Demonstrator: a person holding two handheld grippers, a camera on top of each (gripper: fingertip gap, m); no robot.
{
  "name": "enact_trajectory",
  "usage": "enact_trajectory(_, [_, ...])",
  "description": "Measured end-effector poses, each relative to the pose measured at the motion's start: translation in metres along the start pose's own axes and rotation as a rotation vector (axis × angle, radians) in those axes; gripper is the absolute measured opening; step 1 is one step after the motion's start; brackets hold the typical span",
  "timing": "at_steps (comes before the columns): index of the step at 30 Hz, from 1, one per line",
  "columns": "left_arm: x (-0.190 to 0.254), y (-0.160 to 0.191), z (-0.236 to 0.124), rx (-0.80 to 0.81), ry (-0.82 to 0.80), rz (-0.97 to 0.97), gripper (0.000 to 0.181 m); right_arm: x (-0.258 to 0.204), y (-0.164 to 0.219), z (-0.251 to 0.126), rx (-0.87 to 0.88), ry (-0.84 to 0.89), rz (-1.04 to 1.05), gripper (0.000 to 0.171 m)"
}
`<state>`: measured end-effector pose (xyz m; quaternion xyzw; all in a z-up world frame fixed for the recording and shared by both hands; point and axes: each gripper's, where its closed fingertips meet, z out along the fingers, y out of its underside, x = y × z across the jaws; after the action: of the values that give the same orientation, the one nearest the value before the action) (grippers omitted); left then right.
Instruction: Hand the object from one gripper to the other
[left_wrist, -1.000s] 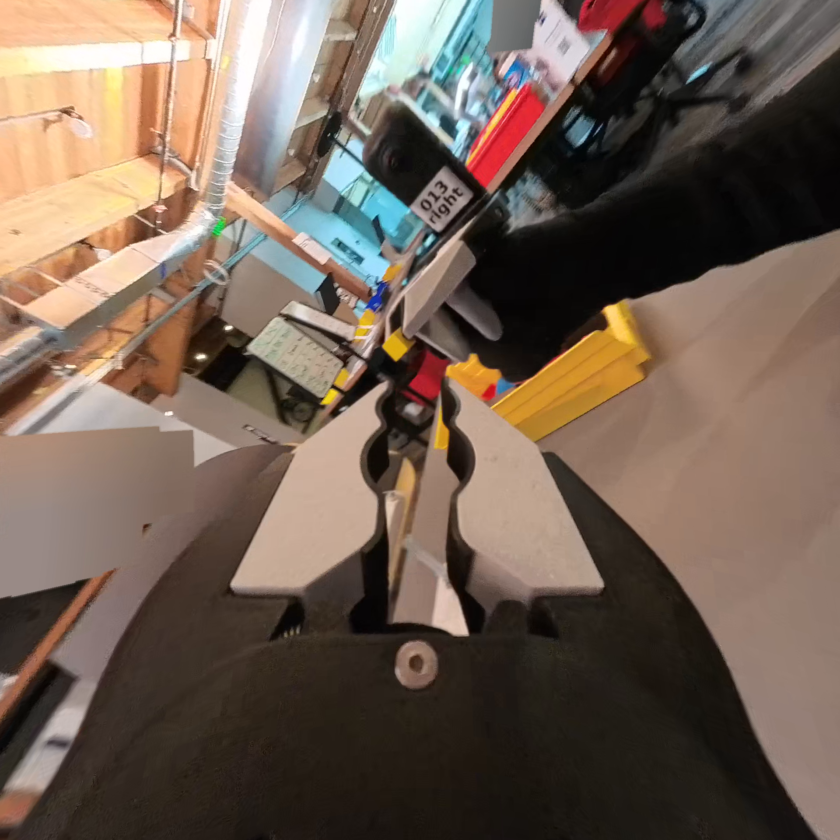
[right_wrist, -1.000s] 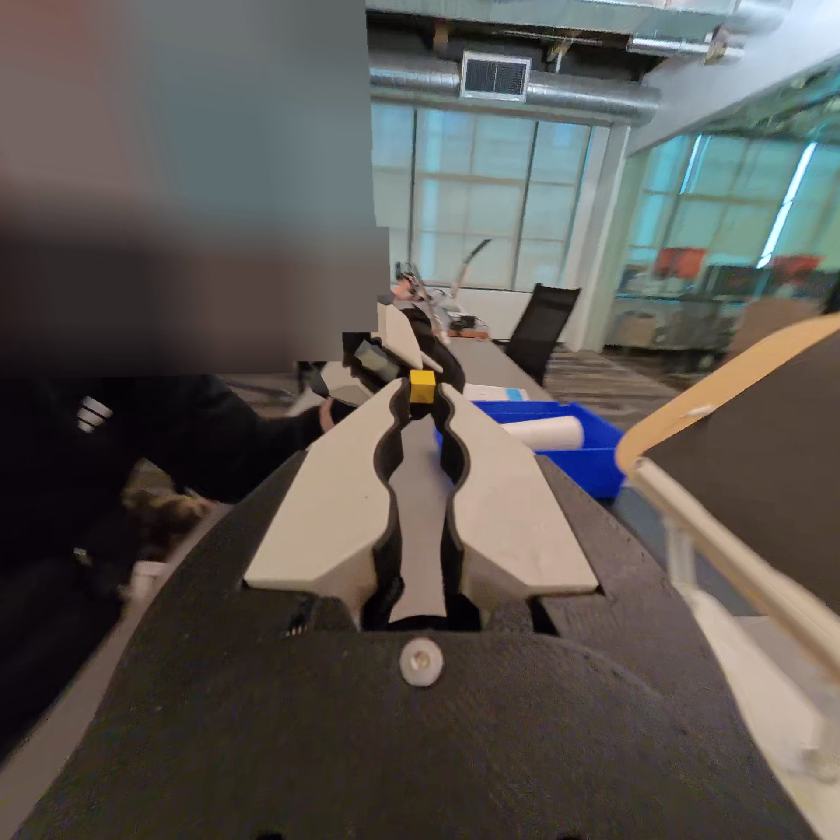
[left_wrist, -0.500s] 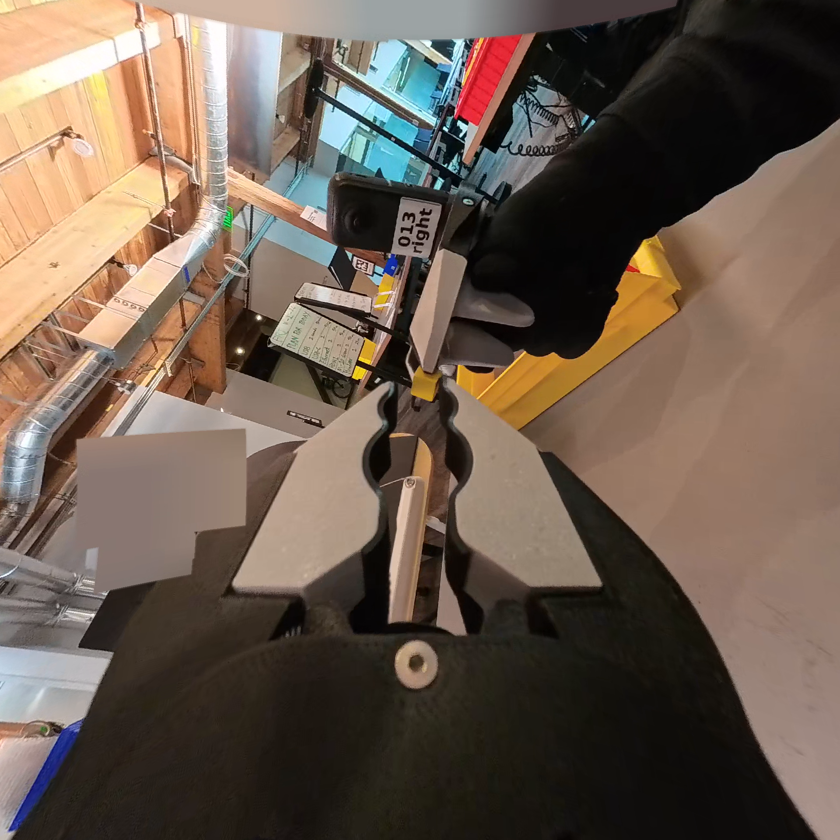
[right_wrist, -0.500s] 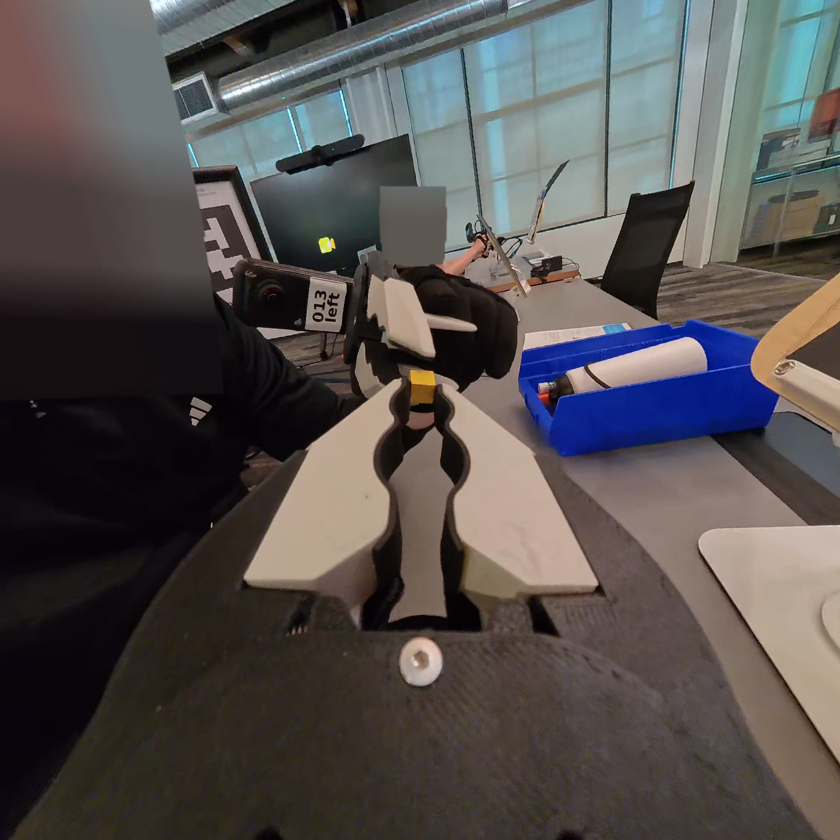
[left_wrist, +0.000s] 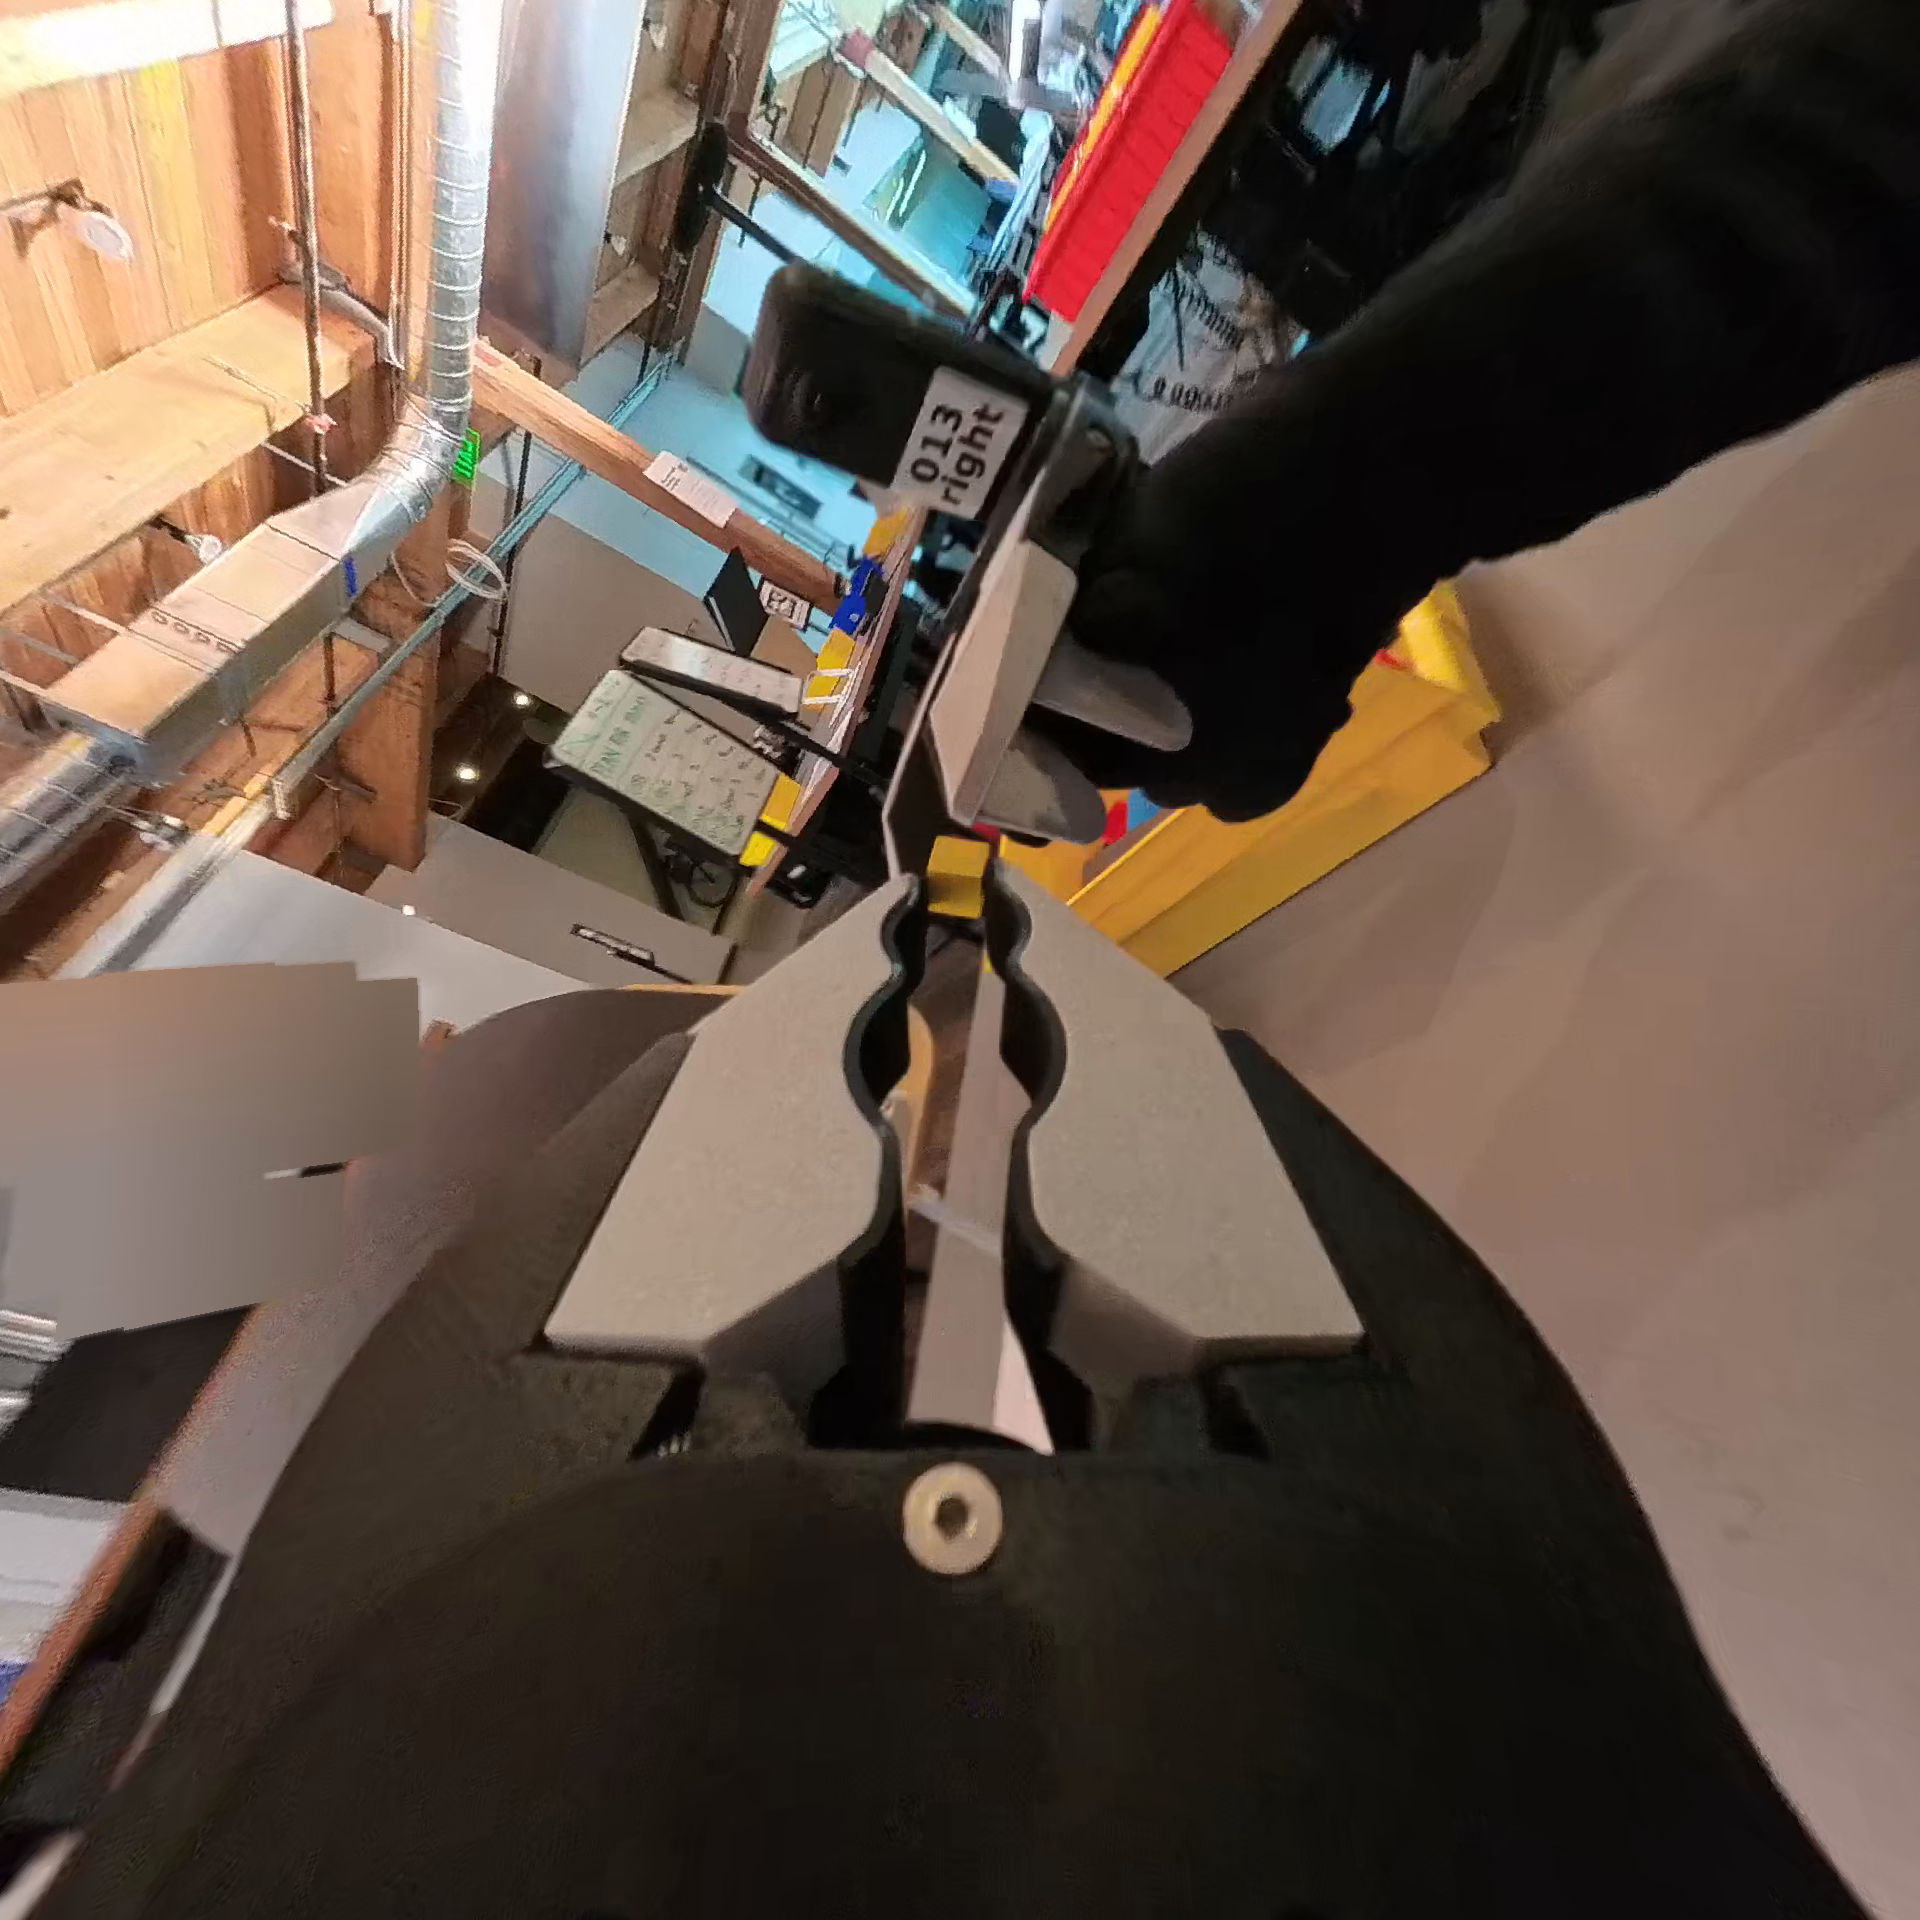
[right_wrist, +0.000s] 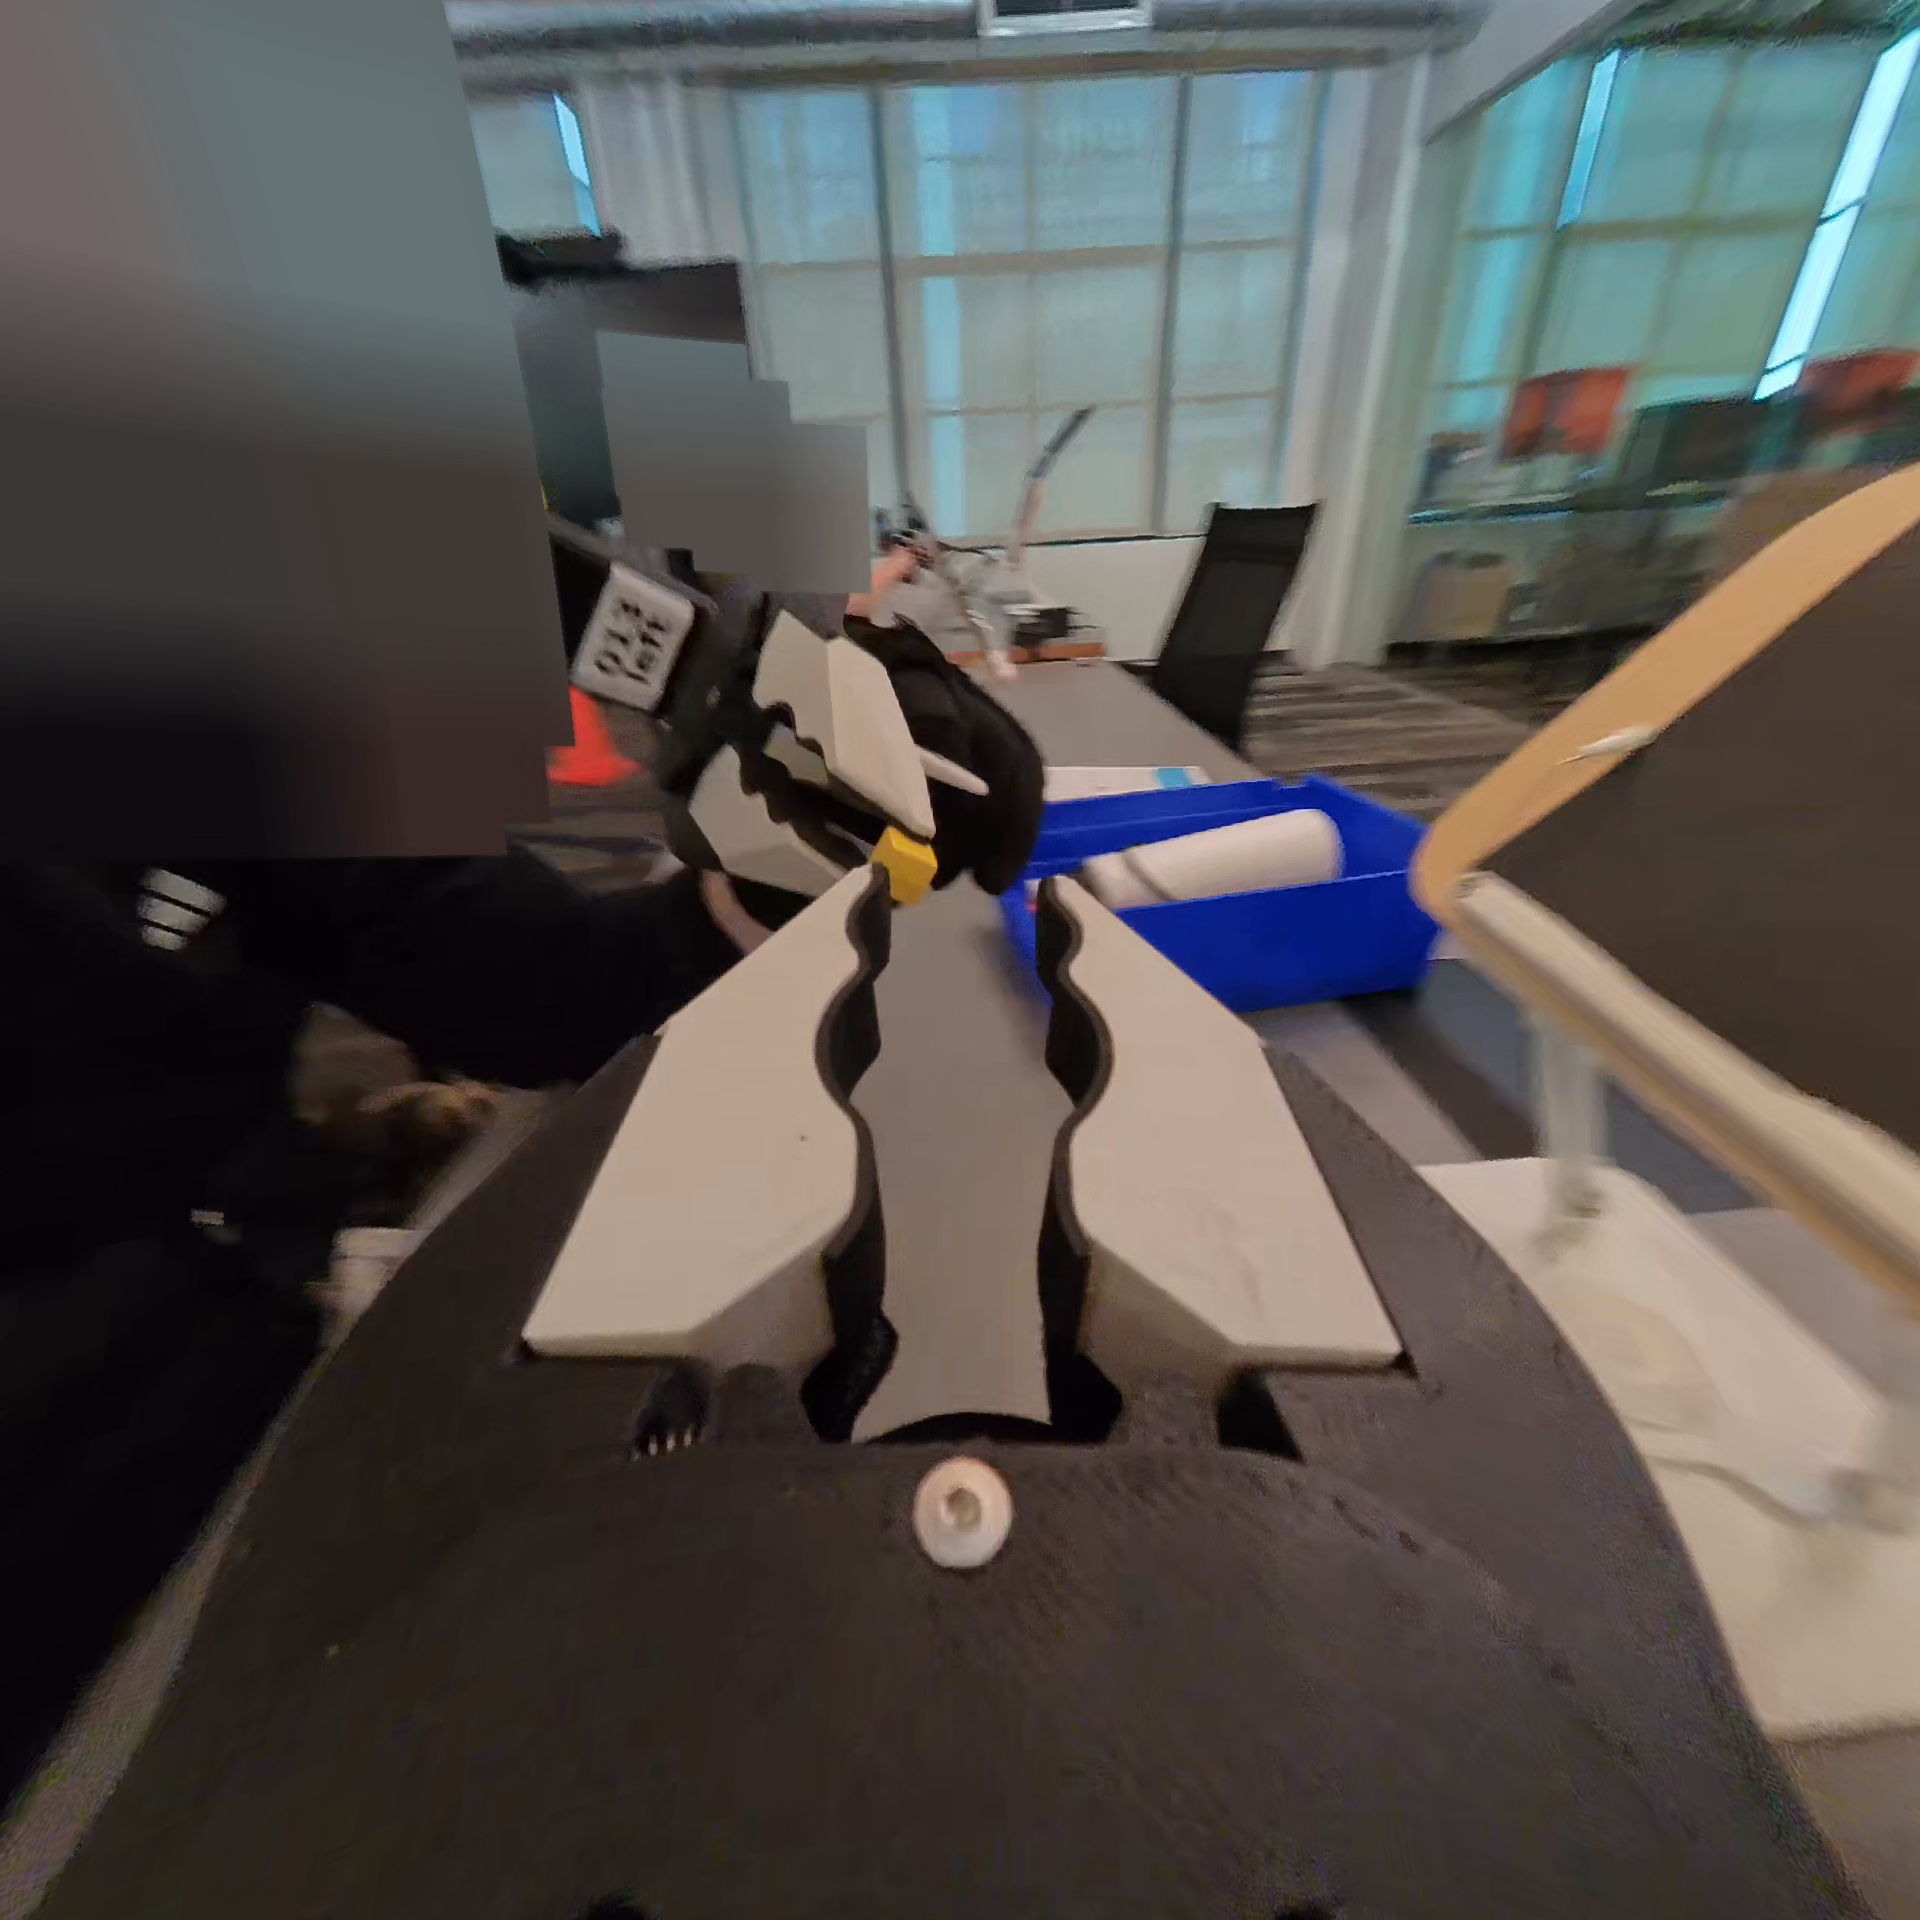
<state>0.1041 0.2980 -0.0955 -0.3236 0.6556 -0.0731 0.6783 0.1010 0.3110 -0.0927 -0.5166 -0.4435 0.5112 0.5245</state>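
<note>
A small yellow block (left_wrist: 954, 889) sits pinched between the tips of my left gripper (left_wrist: 951, 902), which is shut on it. In the right wrist view the block (right_wrist: 902, 868) is at the tip of the left gripper (right_wrist: 896, 831), just off my right gripper's left fingertip. My right gripper (right_wrist: 961, 891) is open and holds nothing; the block is outside its gap. In the left wrist view the right gripper (left_wrist: 940, 821), held by a black-gloved hand (left_wrist: 1247, 623), hangs just above the block.
A blue bin (right_wrist: 1299, 935) with a white bottle (right_wrist: 1216, 857) stands on the grey table (right_wrist: 1132, 717) behind the grippers. A wood-rimmed dark panel (right_wrist: 1714, 790) on a white base (right_wrist: 1662, 1403) is close at right. A yellow bin (left_wrist: 1320, 821) lies beyond the right gripper. The grippers are tip to tip, or close to it.
My right gripper was shut on the yellow block; now it has opened and drawn slightly aside. My left gripper has closed on the block and holds it.
</note>
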Motion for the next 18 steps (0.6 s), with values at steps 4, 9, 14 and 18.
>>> enact_trajectory(4, [-0.012,0.003,-0.004,0.063,0.027,-0.220,0.009,0.000,-0.013,-0.005,-0.055,0.204,-0.378,0.033])
enact_trajectory(9, [-0.021,0.007,-0.008,0.151,0.147,-0.573,0.009,-0.003,-0.011,0.002,-0.290,0.398,-0.942,0.051])
enact_trajectory(14, [-0.018,0.004,-0.011,0.251,0.336,-0.907,0.008,-0.001,-0.008,0.019,-0.405,0.494,-1.255,0.074])
enact_trajectory(18, [-0.020,-0.002,-0.011,0.366,0.430,-1.114,0.009,0.009,-0.007,0.030,-0.423,0.579,-1.376,0.086])
